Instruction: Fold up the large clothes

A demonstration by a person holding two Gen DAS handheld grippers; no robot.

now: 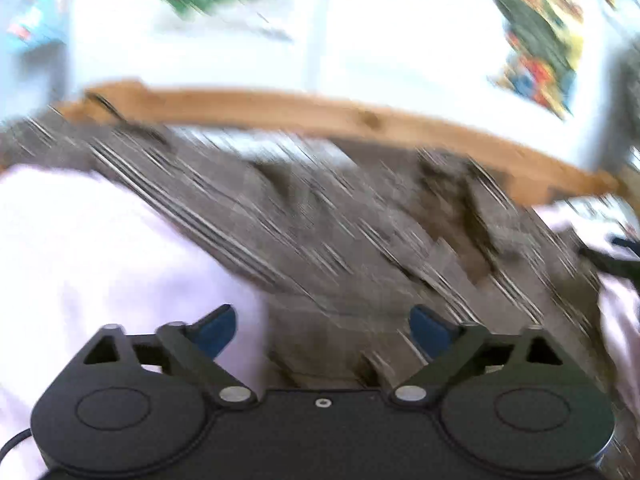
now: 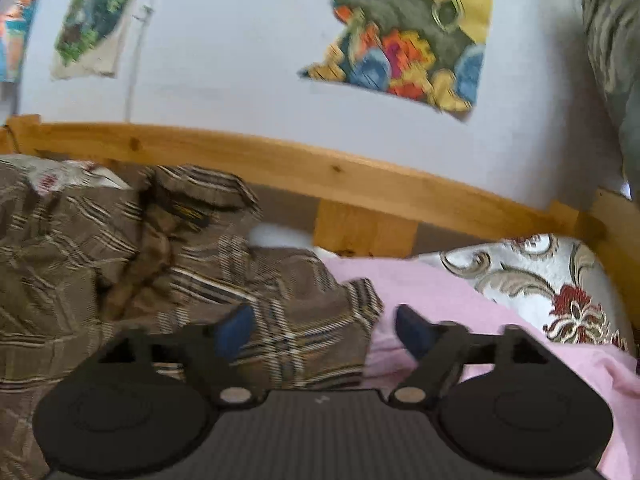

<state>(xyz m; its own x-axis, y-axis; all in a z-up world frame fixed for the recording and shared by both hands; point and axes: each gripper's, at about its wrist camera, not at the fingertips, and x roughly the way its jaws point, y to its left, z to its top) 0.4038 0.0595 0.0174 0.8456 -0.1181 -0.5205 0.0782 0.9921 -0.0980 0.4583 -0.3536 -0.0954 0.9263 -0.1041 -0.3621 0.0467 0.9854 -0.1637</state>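
Left claw: the left gripper was wide open, with nothing between its two blue tips. It hung just over the cloth.

Right claw: the right gripper was wide open too and held nothing. Its left tip was over the brown cloth and its right tip was over the pink sheet.

Big cloth: the brown checked garment lay spread and bumpy on the bed. In the right view it filled the left side and reached in under the claw. One checked corner lay on the pink sheet, between the two tips. In the left view the same garment ran across the middle, but that picture was very blurry.

Pink sheet: the pink sheet lay under the cloth and showed on the right. In the left view it showed pale on the left.

Pillow: a flowery pillow, white with red and tan swirls, sat at the far right on the sheet.

Bed frame: a wooden rail ran behind the cloth and pillow.

Wall: a pale wall stood past the rail, with a colourful picture on it.
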